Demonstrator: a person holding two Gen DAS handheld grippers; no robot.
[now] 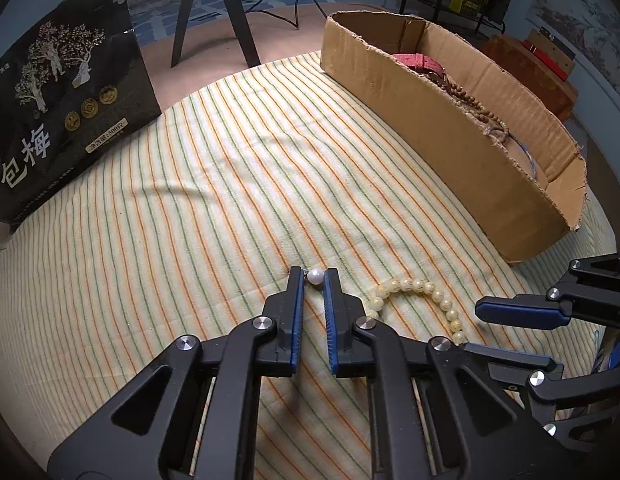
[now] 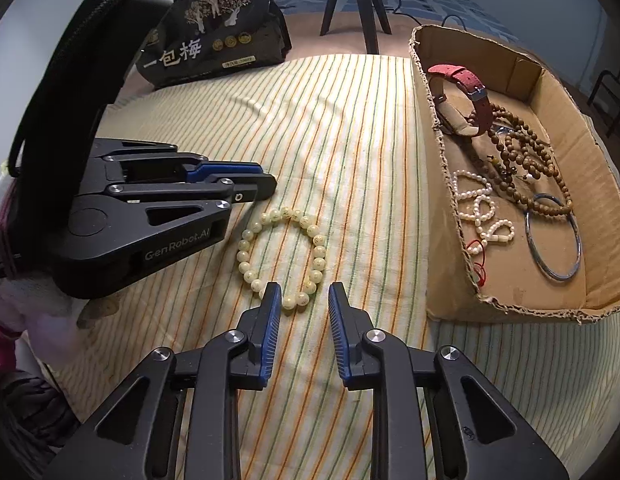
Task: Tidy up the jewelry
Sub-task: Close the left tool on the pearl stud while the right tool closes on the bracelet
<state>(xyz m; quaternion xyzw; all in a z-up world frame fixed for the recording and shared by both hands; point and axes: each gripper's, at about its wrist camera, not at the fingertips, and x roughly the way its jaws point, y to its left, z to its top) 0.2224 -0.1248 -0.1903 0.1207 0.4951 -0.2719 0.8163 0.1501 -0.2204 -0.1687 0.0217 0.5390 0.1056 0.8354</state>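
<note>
Inside, the cardboard box (image 2: 521, 308) holds beads (image 2: 525, 152), perhaps a watch (image 2: 465, 92).

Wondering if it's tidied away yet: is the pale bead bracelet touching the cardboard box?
Apart. The right wrist view shows the bracelet lying on the striped cloth, with bare cloth between it and the cardboard box.

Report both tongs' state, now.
Left tongs: shut on the small white round pearl.
Right tongs: open, straddling the pale yellow beaded bracelet, not gripping.
</note>
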